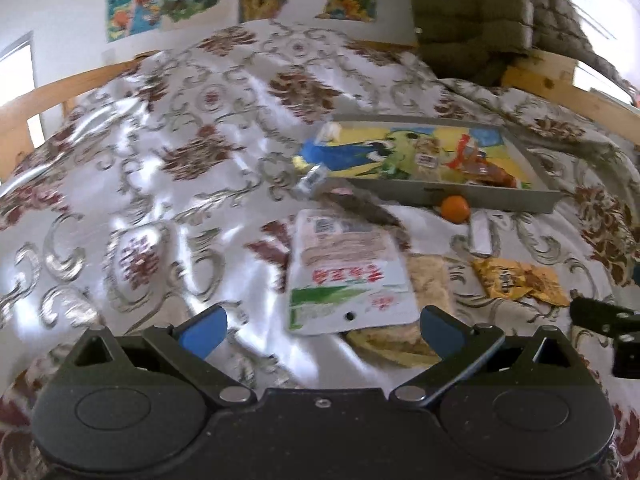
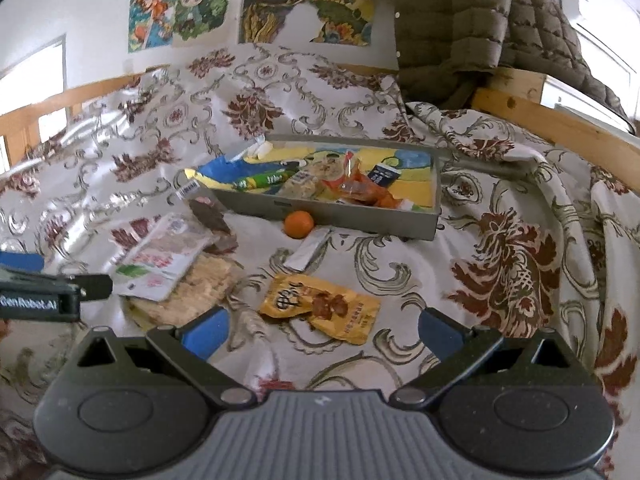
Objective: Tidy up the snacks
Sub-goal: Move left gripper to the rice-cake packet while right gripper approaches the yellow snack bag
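A grey tray [image 2: 332, 216] [image 1: 472, 197] on the patterned bedcover holds several snack packets. In front of it lie an orange fruit [image 2: 299, 224] [image 1: 455, 208], a silver stick packet [image 2: 308, 249] [image 1: 480, 234], a yellow packet [image 2: 320, 306] [image 1: 520, 280], a white packet with red print [image 1: 348, 276] [image 2: 164, 256] on top of a pale cracker pack [image 2: 204, 284] [image 1: 428, 280], and a dark brown bar [image 2: 212, 216]. My left gripper [image 1: 322, 330] is open just short of the white packet. My right gripper [image 2: 322, 332] is open near the yellow packet. Both hold nothing.
A wooden bed rail [image 2: 560, 120] runs along the back and right, with an olive quilted jacket [image 2: 460, 28] draped over it. Posters [image 2: 248, 4] hang on the wall behind. A small barcode packet [image 1: 312, 180] leans at the tray's left corner. The bedcover [image 1: 140, 184] spreads out to the left.
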`<act>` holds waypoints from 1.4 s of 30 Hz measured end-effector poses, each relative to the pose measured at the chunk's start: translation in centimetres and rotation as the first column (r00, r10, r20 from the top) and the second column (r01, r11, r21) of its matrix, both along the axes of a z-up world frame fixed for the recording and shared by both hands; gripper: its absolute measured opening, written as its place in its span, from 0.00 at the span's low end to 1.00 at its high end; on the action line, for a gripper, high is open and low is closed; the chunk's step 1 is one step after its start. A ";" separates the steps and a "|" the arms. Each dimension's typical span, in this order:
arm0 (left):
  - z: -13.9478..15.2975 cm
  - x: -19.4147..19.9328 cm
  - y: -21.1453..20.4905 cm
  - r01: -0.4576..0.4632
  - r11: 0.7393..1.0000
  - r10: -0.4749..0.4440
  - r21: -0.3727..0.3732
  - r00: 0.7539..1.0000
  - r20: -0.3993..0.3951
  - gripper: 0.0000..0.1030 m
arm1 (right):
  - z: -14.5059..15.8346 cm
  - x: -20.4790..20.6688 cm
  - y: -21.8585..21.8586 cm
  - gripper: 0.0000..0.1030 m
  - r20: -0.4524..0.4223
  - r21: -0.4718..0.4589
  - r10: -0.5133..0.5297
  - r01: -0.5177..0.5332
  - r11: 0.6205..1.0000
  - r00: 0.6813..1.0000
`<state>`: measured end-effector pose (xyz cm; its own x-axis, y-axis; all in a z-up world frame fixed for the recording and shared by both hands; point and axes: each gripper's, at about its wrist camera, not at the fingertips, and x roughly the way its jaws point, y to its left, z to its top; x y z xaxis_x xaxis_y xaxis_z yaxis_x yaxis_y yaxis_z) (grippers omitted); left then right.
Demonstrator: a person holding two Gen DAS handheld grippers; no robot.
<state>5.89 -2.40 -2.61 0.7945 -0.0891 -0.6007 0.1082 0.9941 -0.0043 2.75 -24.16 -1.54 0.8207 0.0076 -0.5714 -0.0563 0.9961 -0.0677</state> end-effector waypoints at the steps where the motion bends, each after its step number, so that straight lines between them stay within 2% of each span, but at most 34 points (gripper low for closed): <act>1: 0.1 0.2 -0.2 0.034 0.999 -0.034 -0.007 0.999 0.002 0.99 | -0.2 0.3 -0.3 1.00 -0.010 0.002 -0.001 0.001 1.000 1.000; 4: 0.3 0.9 -0.8 0.127 0.991 -0.127 -0.032 0.992 0.011 0.99 | -0.9 1.1 -1.3 1.00 -0.029 0.013 -0.010 0.010 1.000 1.000; 8: 0.3 1.6 -1.7 0.226 0.973 -0.225 -0.042 0.974 0.014 0.99 | -1.5 1.7 -2.3 1.00 -0.025 -0.031 -0.028 0.027 0.999 0.999; 12: 0.0 1.6 -2.9 0.339 0.939 -0.340 -0.064 0.940 -0.005 0.99 | -2.0 2.7 -3.2 1.00 -0.032 -0.059 -0.023 0.021 0.998 0.999; 15: -0.5 1.3 -3.4 0.423 0.898 -0.429 -0.121 0.903 -0.034 0.98 | -2.3 3.6 -3.8 0.99 -0.044 -0.053 0.034 -0.036 0.998 0.998; 17: -0.9 1.2 -3.7 0.447 0.883 -0.459 -0.142 0.887 -0.057 0.97 | -2.4 3.9 -4.1 0.99 -0.037 -0.049 0.070 -0.072 0.996 0.997; 20: -1.7 1.3 -3.8 0.426 0.895 -0.439 -0.132 0.893 -0.095 0.97 | -2.5 4.3 -4.1 0.97 -0.027 -0.070 0.082 -0.084 0.994 0.996; 25: -2.7 2.6 -2.9 0.315 0.937 -0.340 -0.150 0.920 -0.195 0.97 | -2.8 5.0 -4.3 0.94 -0.041 -0.022 0.125 -0.126 0.992 0.991; 29: -3.7 4.1 -2.5 0.247 0.955 -0.283 -0.162 0.920 -0.269 0.97 | -3.4 5.4 -3.5 0.94 -0.077 -0.046 0.169 -0.173 0.984 0.983; 33: -4.1 5.3 -3.3 0.245 0.964 -0.264 -0.102 0.926 -0.270 0.97 | -4.1 5.5 -2.8 0.94 -0.105 -0.054 0.196 -0.202 0.978 0.975; 42: -4.1 8.3 -3.6 0.197 0.975 -0.219 -0.105 0.934 -0.284 0.97 | -4.9 6.3 -2.2 0.94 -0.075 -0.084 0.205 -0.211 0.974 0.976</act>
<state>14.24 -6.02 -6.74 0.5441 -0.2863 -0.7886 0.2954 0.9452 -0.1393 9.05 -26.38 -6.40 0.7673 0.1194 -0.6301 -0.2685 0.9521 -0.1465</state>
